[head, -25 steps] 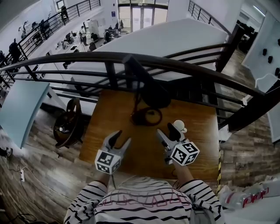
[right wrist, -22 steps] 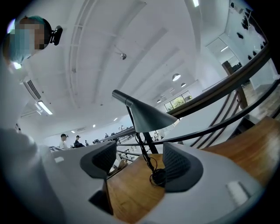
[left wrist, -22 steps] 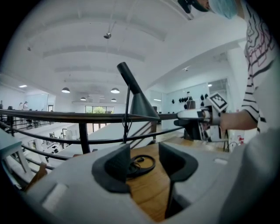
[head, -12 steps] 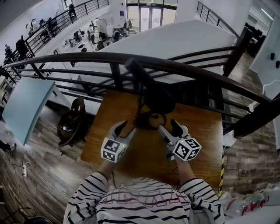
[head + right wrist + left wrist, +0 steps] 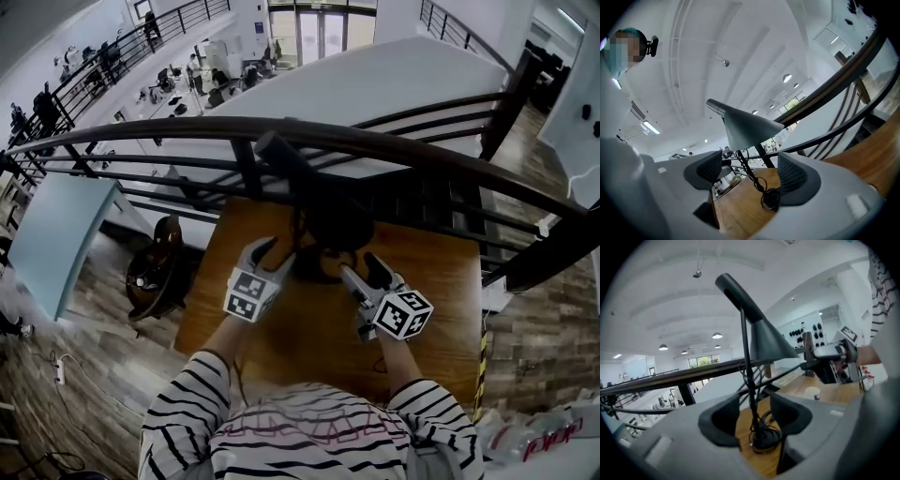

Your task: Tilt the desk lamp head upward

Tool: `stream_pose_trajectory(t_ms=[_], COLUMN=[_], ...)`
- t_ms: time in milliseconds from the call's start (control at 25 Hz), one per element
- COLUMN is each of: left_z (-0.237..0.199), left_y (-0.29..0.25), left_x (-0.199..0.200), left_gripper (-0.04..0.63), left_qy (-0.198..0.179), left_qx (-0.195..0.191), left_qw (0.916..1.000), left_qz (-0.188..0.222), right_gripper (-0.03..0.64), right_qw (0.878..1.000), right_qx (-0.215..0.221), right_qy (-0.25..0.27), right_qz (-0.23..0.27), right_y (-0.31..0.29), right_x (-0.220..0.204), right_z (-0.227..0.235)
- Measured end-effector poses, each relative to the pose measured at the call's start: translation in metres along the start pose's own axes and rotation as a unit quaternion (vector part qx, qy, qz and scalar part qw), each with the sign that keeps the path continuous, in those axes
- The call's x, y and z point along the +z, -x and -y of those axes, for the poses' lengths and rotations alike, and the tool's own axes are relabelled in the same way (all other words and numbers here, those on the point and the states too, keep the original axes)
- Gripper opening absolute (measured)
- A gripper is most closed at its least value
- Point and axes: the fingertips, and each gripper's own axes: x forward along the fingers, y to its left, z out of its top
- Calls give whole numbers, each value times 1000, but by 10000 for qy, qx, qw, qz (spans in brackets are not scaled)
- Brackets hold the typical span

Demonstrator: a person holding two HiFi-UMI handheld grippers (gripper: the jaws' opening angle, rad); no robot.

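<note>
Left claw (image 5: 272,251) and right claw (image 5: 362,270) gape empty, the right's jaws having just been opening, flanking the desk lamp (image 5: 328,223) at the desk's (image 5: 431,281) far side, probably so one steadies it while one lifts its head (image 5: 747,129)

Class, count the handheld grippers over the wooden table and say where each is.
2. The left gripper is left of the desk lamp, the right gripper right of it; none seems hidden.

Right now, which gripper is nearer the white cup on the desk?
Right. The right gripper hangs right by the white cup; the left gripper is across the lamp base from it, farther off.
</note>
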Motion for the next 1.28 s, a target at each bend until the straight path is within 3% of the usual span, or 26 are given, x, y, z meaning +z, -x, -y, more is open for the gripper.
stream_pose_trajectory(t_ms=[400, 600, 680, 760, 1280], left_z=[-2, -6, -10, -12, -7], left_y=[-49, -69, -72, -74, -78], left_x=[-18, -17, -13, -10, -10], left_gripper=[219, 219, 196, 117, 69], left_qy=[-267, -249, -284, -345, -183], left_qx=[-204, -170, -129, -83, -209], left_qw=[9979, 9976, 9978, 9979, 9982], left_qz=[-551, -619, -579, -548, -530], right_gripper=[376, 377, 377, 376, 394], right_qw=[9976, 9963, 9955, 9947, 9955], right_qx=[451, 593, 651, 723, 749], right_qy=[-512, -579, -598, -583, -528], right_qz=[150, 244, 340, 435, 251], right_y=[-17, -21, -21, -20, -15], right_x=[11, 21, 26, 31, 34], right_z=[8, 11, 10, 7, 1])
